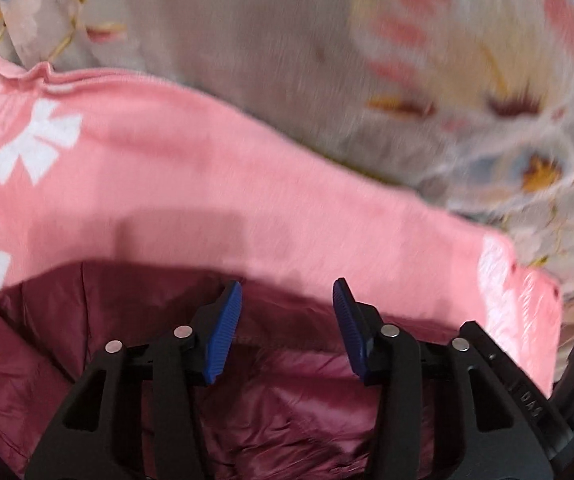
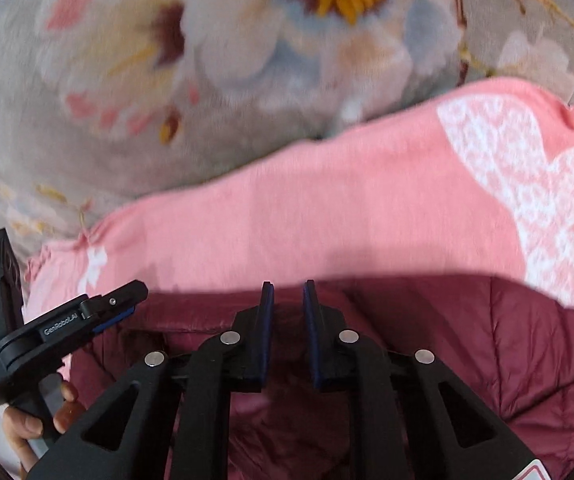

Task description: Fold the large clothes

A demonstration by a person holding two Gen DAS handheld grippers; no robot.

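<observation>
A maroon quilted jacket lies on a pink cloth printed with white bows. My left gripper hangs over the jacket's upper edge, its blue pads well apart and nothing between them. My right gripper is over the same edge with only a narrow gap between its fingers, and no fabric is pinched there. In the right wrist view the left gripper appears at the lower left, held by a person's hand.
A grey bedspread with large pale flowers lies under and beyond the pink cloth. The pink cloth's hemmed end lies at the right in the left wrist view. Both views are blurred.
</observation>
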